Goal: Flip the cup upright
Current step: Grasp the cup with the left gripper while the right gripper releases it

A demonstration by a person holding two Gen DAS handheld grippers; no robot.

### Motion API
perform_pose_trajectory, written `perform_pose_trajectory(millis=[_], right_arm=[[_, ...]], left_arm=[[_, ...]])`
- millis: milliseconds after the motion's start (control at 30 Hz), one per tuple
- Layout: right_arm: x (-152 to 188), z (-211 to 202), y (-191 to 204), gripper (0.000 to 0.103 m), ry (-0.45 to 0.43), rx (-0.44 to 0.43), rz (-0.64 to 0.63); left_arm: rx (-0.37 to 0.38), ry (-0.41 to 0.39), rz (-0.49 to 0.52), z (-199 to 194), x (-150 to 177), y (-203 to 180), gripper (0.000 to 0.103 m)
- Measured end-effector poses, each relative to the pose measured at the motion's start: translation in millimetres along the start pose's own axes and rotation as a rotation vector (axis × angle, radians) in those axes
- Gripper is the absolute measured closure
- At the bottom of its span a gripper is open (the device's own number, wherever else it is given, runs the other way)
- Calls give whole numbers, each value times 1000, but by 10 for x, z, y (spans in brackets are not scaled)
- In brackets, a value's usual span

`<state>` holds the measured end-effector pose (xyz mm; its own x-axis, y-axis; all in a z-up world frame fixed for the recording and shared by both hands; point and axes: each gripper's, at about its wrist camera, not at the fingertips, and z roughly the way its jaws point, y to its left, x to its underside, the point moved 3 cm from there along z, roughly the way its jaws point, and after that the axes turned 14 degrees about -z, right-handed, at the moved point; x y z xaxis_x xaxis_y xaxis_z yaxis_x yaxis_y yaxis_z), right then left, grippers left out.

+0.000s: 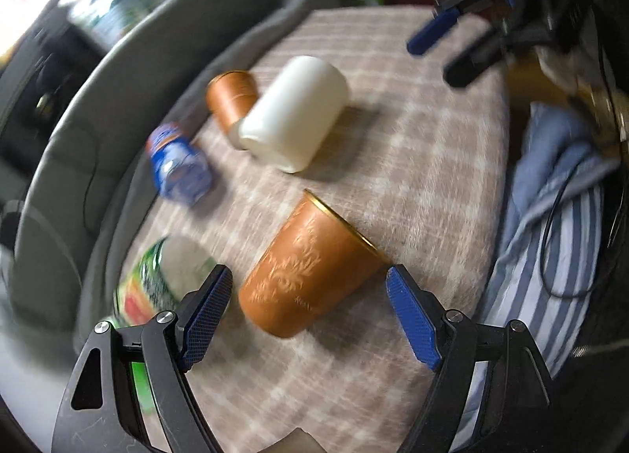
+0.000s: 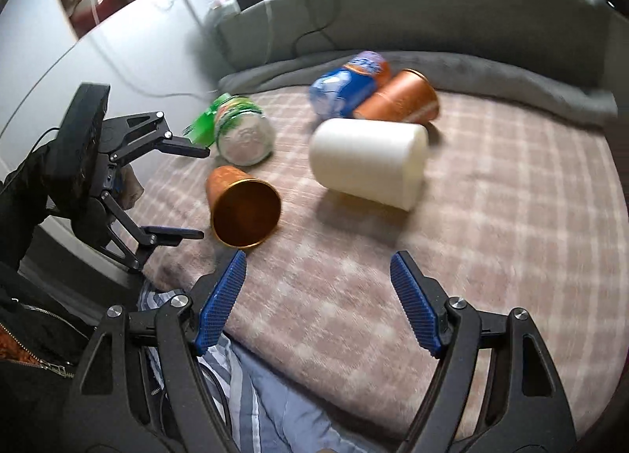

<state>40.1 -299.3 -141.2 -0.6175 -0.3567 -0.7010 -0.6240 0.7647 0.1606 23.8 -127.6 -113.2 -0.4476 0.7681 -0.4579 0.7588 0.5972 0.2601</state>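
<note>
Left gripper [image 1: 308,309] has its jaws wide apart, flanking the orange cup [image 1: 310,268] without touching it. The cup lies on its side near the left edge of the checked blanket [image 1: 432,162], mouth toward the right gripper [image 2: 318,295], whose jaws are also apart and hold nothing.

Risks, as I judge them:
- The tapered, smooth wall could slip or roll off the pads on closing.
- The soft bedding may let the cup topple once stood up.
- The green-labelled jar [image 1: 157,284] sits just beside the left finger and could be knocked.

Contents: the cup's gold interior looks empty. The white cup [image 2: 367,162] and second orange cup [image 2: 401,99] lie sideways, their contents unseen. The blue bottle [image 2: 342,89] is too blurred to tell.
</note>
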Motion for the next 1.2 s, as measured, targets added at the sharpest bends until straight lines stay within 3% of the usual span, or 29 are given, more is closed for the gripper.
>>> perform_pose_trajectory(millis=[233,533,900,1200], right_arm=[[9,-31,-141,24,-21,-3,55],[8,-13,-264,24,-19,6,111],[-13,-26,-304,24,-23,18,131],[-80,-5,-233,24,-29,14,116]], left_arm=[[-41,60,221,254,-3,-122,22],[-2,82,257,511,-51,-107,25],[40,54,55,685,-182,268,34],[92,-40,-224,688,-133,621,34]])
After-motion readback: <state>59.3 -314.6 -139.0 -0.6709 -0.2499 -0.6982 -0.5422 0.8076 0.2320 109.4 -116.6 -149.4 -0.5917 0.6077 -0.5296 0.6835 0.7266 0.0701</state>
